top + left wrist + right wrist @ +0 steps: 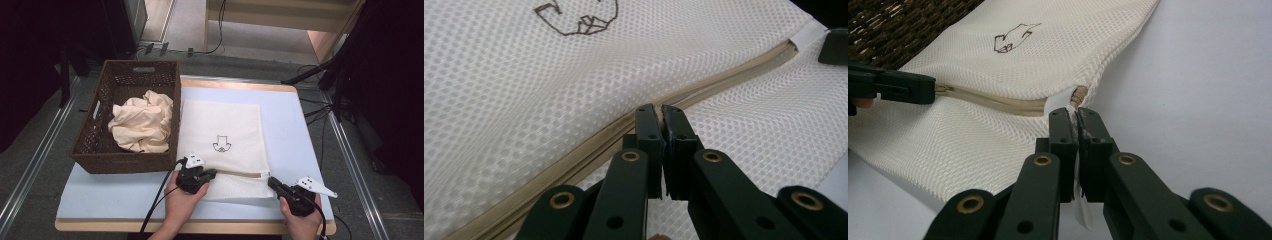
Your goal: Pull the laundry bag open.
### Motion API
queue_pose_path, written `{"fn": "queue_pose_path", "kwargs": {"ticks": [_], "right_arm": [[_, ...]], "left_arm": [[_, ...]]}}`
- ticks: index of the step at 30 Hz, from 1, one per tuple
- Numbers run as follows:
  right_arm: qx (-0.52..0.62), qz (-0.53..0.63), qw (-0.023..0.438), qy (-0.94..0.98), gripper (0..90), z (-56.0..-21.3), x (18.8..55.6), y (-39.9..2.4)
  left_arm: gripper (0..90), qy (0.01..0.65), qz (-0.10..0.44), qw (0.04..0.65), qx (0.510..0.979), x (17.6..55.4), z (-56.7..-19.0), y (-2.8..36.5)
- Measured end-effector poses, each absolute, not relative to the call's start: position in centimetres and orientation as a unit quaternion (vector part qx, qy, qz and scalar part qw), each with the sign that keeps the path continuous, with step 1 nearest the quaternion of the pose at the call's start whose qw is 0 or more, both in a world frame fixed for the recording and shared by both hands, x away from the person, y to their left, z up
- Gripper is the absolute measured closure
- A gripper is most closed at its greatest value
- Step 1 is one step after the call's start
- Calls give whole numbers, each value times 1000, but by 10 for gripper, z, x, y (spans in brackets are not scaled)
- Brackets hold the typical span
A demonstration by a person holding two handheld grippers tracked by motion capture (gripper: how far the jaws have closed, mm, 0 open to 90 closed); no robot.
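A white mesh laundry bag with a small dark drawing lies flat on the table. A beige zipper runs along its near edge. My left gripper sits at the zipper's left part, jaws shut, with a small metal zipper pull at their tips. My right gripper is shut on the white fabric tab at the zipper's right end, and the tab's strip passes down between its jaws. In the left gripper view the shut left gripper rests right on the zipper.
A dark wicker basket stands at the bag's left, holding a crumpled cream cloth. A pale blue mat covers the tabletop. Cables trail on the floor beyond the table's far edge.
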State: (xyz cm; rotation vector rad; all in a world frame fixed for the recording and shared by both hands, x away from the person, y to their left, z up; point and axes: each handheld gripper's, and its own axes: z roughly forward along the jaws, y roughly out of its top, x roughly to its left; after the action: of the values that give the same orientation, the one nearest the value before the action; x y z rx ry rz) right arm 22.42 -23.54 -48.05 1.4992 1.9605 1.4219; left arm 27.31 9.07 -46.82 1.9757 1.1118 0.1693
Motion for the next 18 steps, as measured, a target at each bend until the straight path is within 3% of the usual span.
{"fn": "queue_pose_path", "kwargs": {"ticks": [18], "right_arm": [[524, 491, 150, 680, 874, -480, 223, -236]], "left_arm": [[879, 450, 97, 417, 784, 266, -464, 113]]}}
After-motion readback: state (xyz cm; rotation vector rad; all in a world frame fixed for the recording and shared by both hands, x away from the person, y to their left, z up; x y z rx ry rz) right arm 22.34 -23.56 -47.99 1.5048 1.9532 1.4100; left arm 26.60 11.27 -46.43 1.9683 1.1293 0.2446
